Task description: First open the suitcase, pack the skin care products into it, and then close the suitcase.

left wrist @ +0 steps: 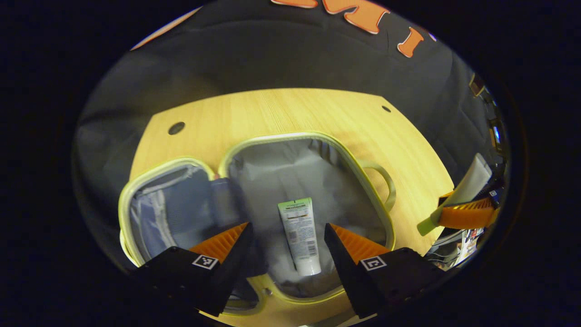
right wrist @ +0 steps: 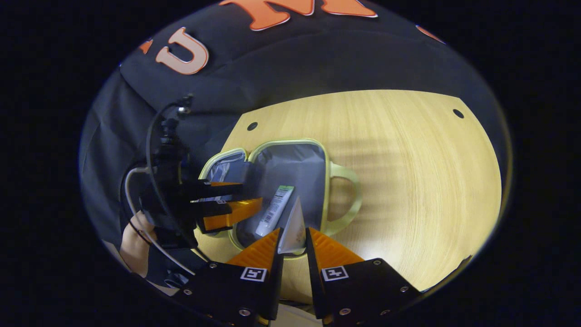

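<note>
Nearest the camera in the left gripper view, the left gripper (left wrist: 287, 238) hangs released, its jaws spread wide over the near rim of the open suitcase (left wrist: 363, 181), grasping nothing. Between those jaws, on the grey lining of the right-hand half, lies a green-topped tube (left wrist: 300, 236), cap end toward the near rim, touching neither finger. So the case is already open and one product is packed; the step in hand is, as I judge it, packing the second.

Going left to right across the tabletop (left wrist: 281, 111): the suitcase's left half, the lid, lies flat near the left edge, showing a bluish pocket; the hinge comes next; then the deeper half with the tube; then the handle (left wrist: 386, 181) sticking out toward the bare wood on the right. Off the right edge, the right gripper (left wrist: 454, 211) is clenched on a white tube (left wrist: 472, 184).

In the right gripper view, that white tube (right wrist: 292, 227) stands pinched between the right gripper's (right wrist: 293, 243) two fingers, its flat crimped end pointing up and forward, poised above the near rim of the case.

The next move probably calls for carrying the white tube over the rim, lowering it beside the green-topped one, and letting go. The left gripper hovering over the same half may stand in the way, and so may the rim itself. Closing the lid is not yet begun.
</note>
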Available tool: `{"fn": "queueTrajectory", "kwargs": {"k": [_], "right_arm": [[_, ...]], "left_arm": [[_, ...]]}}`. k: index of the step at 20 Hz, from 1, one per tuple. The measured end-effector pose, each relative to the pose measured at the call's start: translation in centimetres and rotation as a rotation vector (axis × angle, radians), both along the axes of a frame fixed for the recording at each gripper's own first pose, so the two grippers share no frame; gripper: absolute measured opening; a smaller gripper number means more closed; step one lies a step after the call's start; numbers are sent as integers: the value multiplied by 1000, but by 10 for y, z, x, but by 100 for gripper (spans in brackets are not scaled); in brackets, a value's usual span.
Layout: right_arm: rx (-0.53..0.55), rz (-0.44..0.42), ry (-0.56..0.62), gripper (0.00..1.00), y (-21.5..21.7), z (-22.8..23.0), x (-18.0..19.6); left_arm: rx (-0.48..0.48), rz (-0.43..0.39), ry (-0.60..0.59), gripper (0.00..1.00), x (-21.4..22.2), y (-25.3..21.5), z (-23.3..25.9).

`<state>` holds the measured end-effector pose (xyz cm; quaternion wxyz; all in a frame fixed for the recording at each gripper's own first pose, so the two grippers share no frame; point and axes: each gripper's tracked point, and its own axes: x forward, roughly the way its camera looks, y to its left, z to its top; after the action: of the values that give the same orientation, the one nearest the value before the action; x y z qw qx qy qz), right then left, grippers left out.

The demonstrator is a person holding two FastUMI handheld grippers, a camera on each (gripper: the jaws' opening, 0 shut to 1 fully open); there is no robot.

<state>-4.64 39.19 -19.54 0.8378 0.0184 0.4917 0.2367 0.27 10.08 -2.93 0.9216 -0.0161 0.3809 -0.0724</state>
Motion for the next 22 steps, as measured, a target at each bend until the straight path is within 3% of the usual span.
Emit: {"fn": "queueTrajectory", "kwargs": {"k": [4,7,12,13,15,18,19,20,21,22], "right_arm": [[-29,84,39,30,24,-7,3],[-6,128,140,30,48,-20,-5],[-134,114,259,30,36,-74,3],[-152,108,268,27,34,-79,4],[-165,93,283,36,34,-85,8],[-164,76,286,25,37,-89,10],[-168,70,270,34,36,-88,12],[-170,67,255,27,36,-88,13],[-168,67,238,48,35,-84,13],[-167,66,216,63,34,-81,14]], "left_arm": [[-16,126,-142,98,-34,35,51],[-35,259,-248,98,-74,69,86],[-54,429,-414,98,-151,102,134],[-43,452,-435,97,-161,109,142],[-19,493,-450,97,-186,126,154],[-24,538,-438,97,-213,140,157],[-30,544,-437,97,-215,141,156],[-35,549,-429,97,-216,144,149],[-38,551,-427,99,-214,148,145],[-41,553,-424,97,-210,151,138]]}}
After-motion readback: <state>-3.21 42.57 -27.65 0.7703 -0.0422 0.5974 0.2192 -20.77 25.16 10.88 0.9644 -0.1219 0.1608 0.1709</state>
